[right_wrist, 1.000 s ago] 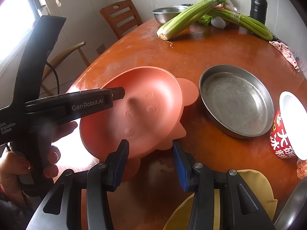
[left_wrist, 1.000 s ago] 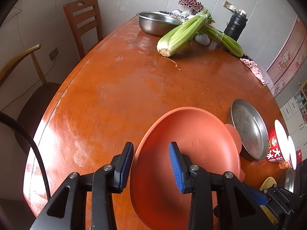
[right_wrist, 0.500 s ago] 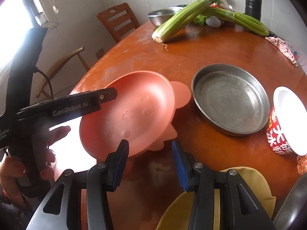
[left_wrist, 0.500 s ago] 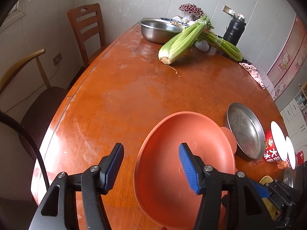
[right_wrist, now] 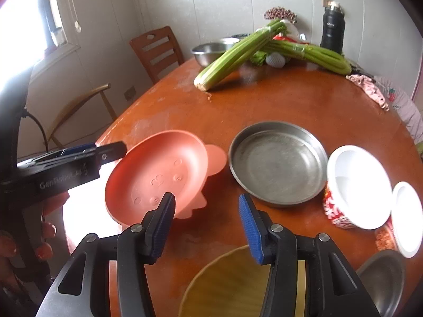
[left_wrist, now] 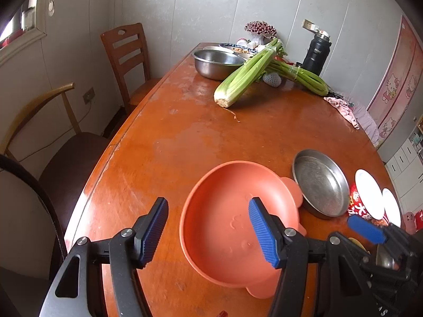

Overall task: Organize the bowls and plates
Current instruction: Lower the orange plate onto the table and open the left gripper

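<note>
Both grippers have let go and pulled up and back since a second ago: then my left gripper [left_wrist: 208, 228] straddled the near rim of the pink plate [left_wrist: 232, 219] with its jaws close together, and now the jaws are spread and opening further, with nothing pressed between the pads. My right gripper [right_wrist: 206, 220] was shut by the plate's edge; its jaws are now parting too, and they hold nothing.

I judge the plate has just been set down. It lies flat on the table [left_wrist: 185, 132], its ear tab just beside the steel pan [right_wrist: 277, 163], so the dishes sit grouped along the near right edge. Beyond the pan stands a red-printed bowl [right_wrist: 357, 185], tipped on its side, with a smaller white bowl [right_wrist: 407, 216] next to it. I spread the jaws so they clear the rim without dragging the plate.

A yellow plate [right_wrist: 232, 285] lies under my right gripper, mostly hidden by the fingers and cut off at the frame's bottom. One more steel dish [right_wrist: 383, 277] shows only as a grey corner at lower right. Whether the plate touches the pan I cannot tell. Celery [left_wrist: 246, 76] and a steel basin [left_wrist: 216, 62] sit well apart at the far end.
</note>
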